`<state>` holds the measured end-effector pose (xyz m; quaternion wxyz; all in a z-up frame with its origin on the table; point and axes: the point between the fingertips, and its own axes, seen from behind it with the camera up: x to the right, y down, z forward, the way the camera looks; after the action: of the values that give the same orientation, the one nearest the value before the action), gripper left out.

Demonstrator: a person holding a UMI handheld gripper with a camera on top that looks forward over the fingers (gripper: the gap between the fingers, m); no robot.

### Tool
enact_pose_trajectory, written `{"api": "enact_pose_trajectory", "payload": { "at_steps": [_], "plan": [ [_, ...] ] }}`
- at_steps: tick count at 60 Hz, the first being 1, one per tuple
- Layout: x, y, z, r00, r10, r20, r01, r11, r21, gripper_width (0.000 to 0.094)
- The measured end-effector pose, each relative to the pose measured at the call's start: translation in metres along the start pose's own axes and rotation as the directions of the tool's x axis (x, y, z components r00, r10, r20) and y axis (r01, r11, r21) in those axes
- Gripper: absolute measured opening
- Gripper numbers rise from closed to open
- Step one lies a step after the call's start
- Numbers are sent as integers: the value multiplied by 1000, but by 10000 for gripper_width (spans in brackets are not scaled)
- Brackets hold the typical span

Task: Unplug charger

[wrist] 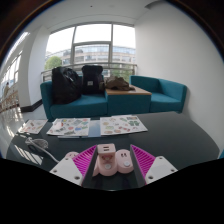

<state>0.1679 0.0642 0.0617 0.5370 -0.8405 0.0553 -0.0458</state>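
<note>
Sitting between the fingers (113,163), the charger (113,160) seems pinched by both pads.

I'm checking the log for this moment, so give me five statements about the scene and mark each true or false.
1. A white charger sits between the fingers of the gripper. True.
2. The sofa beyond the table is red. False: it is teal.
3. Dark bags rest on the sofa. True.
4. The dark table holds no papers. False: printed sheets lie in a row on it.
5. The wall behind the sofa is windowless. False: a large window is there.
</note>
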Motion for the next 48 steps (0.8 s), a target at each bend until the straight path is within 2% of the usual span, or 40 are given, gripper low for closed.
{"api": "enact_pose_trajectory", "payload": {
  "at_steps": [6, 10, 12, 21, 28, 30, 35, 36, 38, 40, 43, 45, 48],
  "plan": [
    [-11, 7, 18, 999, -1, 35, 2, 1000, -15, 558],
    [-18, 19, 28, 998, -26, 54, 28, 999, -38, 452],
    [-23, 22, 31, 997, -31, 69, 33, 999, -39, 352],
    [-24, 20, 28, 996, -3, 91, 5, 1000, -15, 263],
    [-22, 14, 26, 996, 1, 92, 3, 999, -41, 201],
    [-24, -31, 14, 994, 9, 106, -16, 998, 66, 201],
    [-17, -178, -53, 992, -85, 96, 43, 925, 379, 200],
    [-19, -216, -64, 991, -101, 93, 54, 909, 413, 199],
    [-5, -246, -89, 986, -151, 68, 101, 873, 477, 198],
    [11, -261, -103, 983, -182, 31, 143, 856, 496, 199],
    [42, -264, -106, 980, -195, -22, 182, 858, 481, 201],
    [62, -263, -95, 981, -189, -34, 184, 875, 448, 201],
    [91, -235, -77, 984, -173, -45, 178, 912, 370, 201]
  ]
}}
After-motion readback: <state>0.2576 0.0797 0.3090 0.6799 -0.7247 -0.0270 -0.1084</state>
